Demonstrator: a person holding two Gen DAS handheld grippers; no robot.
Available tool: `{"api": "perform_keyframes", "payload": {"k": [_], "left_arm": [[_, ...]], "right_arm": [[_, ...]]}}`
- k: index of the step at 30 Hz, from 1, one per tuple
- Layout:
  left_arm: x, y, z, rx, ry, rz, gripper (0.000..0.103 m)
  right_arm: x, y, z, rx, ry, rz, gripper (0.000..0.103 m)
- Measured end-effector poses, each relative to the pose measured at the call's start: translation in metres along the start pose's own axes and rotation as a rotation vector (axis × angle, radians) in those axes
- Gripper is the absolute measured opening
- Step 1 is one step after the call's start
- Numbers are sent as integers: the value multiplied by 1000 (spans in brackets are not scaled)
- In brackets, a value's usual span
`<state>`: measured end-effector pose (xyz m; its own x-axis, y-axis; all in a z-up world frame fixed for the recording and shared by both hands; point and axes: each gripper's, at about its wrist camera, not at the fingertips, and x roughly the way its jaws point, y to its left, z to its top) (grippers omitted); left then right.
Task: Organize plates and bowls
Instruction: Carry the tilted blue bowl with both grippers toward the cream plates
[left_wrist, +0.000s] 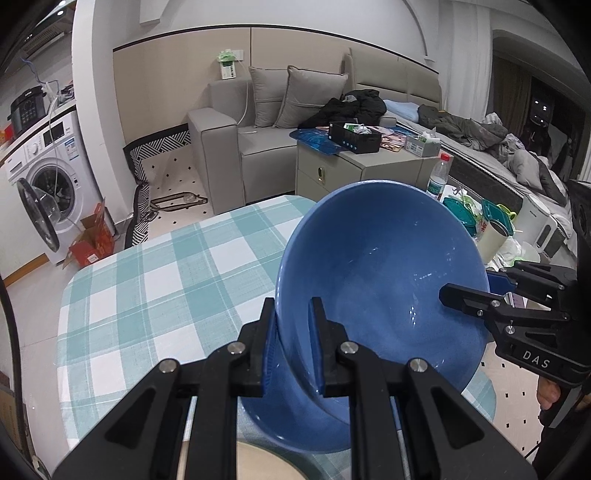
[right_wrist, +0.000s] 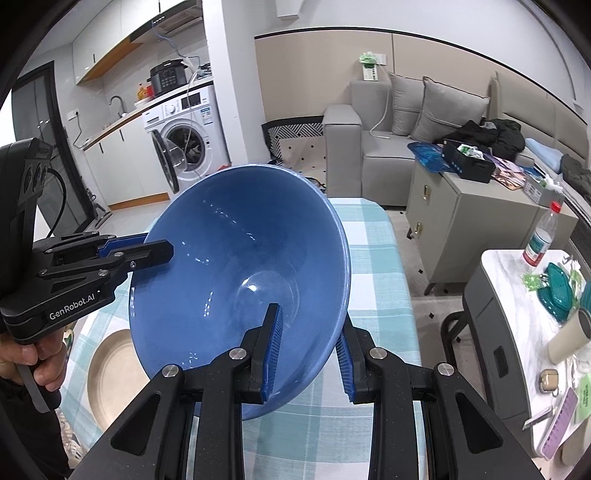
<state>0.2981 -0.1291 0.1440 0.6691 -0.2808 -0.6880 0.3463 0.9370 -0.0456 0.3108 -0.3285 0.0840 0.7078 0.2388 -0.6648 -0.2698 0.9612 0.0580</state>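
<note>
Left gripper (left_wrist: 291, 343) is clamped on the near rim of the blue bowl (left_wrist: 384, 280), one finger inside, one outside. The bowl is tilted and held up over the checked tablecloth (left_wrist: 147, 280), mouth toward both cameras. A beige plate (right_wrist: 110, 373) lies on the cloth below-left in the right wrist view. Right gripper (right_wrist: 310, 350) pinches the opposite rim the same way.
</note>
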Motion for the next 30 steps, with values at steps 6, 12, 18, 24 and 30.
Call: {"api": "perform_keyframes", "payload": {"k": [6, 12, 18, 24, 30], "left_arm": [[-5, 10, -11, -20, 8, 20, 15], [-4, 16, -18, -34, 21, 30, 15], [-1, 19, -24, -44, 35, 32, 15], [5, 22, -30, -53, 57, 38, 15], [11, 27, -35, -65, 77, 45, 15]], "right_arm": [[9, 12, -1, -15, 18, 25, 28], [16, 21, -3, -22, 33, 39, 28], [23, 24, -5, -25, 53, 43, 28], [35, 25, -4, -29, 83, 49, 28], [46, 31, -4, -40, 106, 52, 28]]}}
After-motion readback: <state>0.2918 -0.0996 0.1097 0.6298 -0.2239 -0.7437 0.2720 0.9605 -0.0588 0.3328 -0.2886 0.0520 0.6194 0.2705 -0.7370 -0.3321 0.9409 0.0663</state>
